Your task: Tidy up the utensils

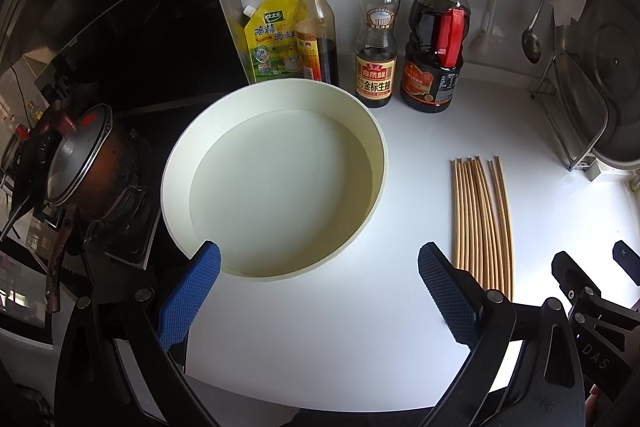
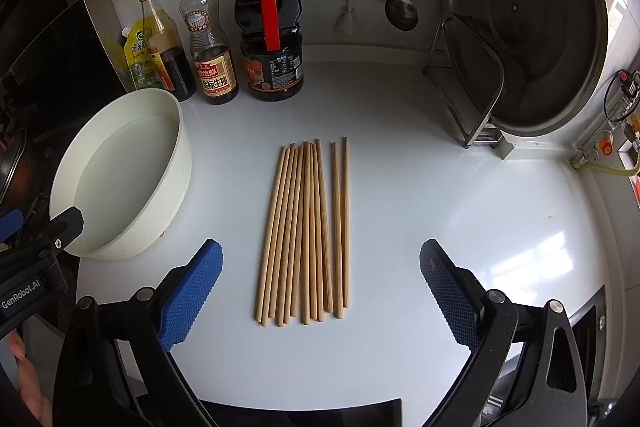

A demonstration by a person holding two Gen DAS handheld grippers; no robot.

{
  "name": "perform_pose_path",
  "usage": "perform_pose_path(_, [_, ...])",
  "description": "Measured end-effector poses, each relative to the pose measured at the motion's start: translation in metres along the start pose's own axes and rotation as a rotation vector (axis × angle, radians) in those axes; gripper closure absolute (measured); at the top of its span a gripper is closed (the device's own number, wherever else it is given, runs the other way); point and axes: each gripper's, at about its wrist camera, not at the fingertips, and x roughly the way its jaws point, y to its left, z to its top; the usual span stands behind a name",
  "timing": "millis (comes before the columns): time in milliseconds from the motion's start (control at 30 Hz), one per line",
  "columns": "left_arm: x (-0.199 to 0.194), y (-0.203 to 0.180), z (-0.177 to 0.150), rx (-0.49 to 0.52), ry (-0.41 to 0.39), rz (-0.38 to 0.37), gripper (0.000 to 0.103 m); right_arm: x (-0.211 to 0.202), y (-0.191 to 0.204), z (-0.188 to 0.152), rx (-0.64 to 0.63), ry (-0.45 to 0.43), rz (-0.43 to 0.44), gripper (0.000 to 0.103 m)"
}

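Now, white bowl [image 1: 276, 183] holds nothing, chopsticks [image 2: 306, 231] on counter [image 2: 400, 227] (bottles behind), both tools released w/ jaws apart.

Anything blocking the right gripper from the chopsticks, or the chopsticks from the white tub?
Nothing visible. The right gripper is open with the chopsticks directly ahead; bare counter separates them from the empty white tub on their left.
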Motion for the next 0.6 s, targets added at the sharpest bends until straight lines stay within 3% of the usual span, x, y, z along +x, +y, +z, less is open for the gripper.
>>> perform_pose_path(600, [-0.0018, -0.0031, -0.0022, -0.001, -0.003, 0.003, 0.006, -0.0001, -0.0037, -0.0006, 0.001, -0.001, 0.003, 0.008])
